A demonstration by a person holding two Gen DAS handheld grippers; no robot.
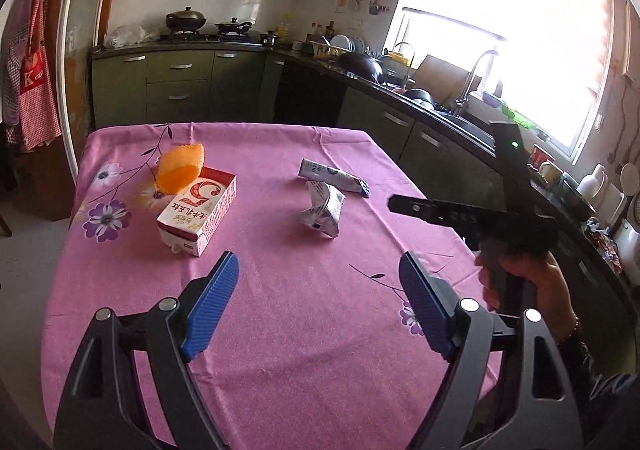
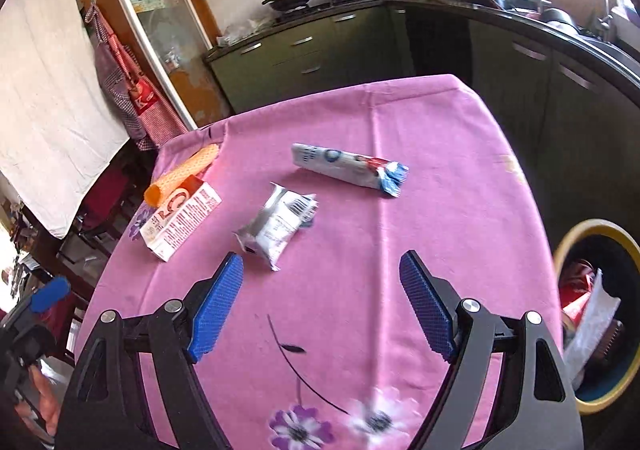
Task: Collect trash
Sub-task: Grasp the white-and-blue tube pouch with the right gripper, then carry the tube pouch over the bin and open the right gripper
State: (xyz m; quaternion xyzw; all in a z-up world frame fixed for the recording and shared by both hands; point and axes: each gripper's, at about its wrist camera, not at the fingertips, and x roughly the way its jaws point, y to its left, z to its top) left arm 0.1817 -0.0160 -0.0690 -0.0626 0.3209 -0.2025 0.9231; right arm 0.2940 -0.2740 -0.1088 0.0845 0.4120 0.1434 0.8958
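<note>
Trash lies on the pink flowered tablecloth [image 1: 304, 310] [image 2: 440, 169]. A red and white carton [image 1: 198, 211] [image 2: 182, 219] lies at the left with an orange foam net [image 1: 180, 167] [image 2: 182, 173] against it. A crumpled white wrapper [image 1: 324, 209] [image 2: 276, 226] sits mid-table, and a long white and blue packet [image 1: 334, 175] [image 2: 348, 167] lies behind it. My left gripper [image 1: 318, 302] hovers open over the near cloth, nothing between its blue pads. My right gripper [image 2: 320, 302] is open and empty just short of the crumpled wrapper. In the left wrist view the right gripper's dark body, held by a hand [image 1: 536, 286], shows at the right.
A yellow-rimmed bin [image 2: 600, 314] with trash inside stands off the table's right edge. Green kitchen cabinets [image 1: 180, 81], a stove with pans [image 1: 208, 23] and a sink counter [image 1: 460, 109] run behind and to the right. An apron [image 2: 132, 89] hangs at the left.
</note>
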